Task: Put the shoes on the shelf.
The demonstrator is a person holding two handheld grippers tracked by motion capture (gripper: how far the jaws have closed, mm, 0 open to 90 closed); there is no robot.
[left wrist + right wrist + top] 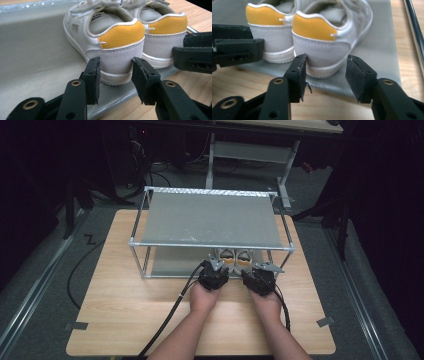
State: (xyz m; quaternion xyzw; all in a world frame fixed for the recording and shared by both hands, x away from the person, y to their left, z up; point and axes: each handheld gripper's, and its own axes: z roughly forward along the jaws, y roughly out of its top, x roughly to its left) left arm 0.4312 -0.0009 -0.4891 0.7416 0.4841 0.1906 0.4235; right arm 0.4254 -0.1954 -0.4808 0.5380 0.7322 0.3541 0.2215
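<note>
Two small white shoes with yellow heel tabs stand side by side on the grey lower shelf [37, 50] of a metal rack, heels toward me. My left gripper [116, 67] [216, 267] is open, its tips just short of the left shoe's [117, 47] [226, 256] heel, which is wider than the gap between the jaws. My right gripper [327, 62] [265, 269] is open too, in the same stance at the heel of the right shoe [322, 40] [244, 256]. Nothing is held. Each gripper view also catches the other gripper's black jaw beside the neighbouring shoe.
The rack's grey top shelf [210, 217] overhangs the shoes, and its front rail [210, 245] runs just above the grippers. The rack stands on a wooden table [125, 295] with bare wood to the left and in front. A metal rail [414, 27] borders the shelf at the right.
</note>
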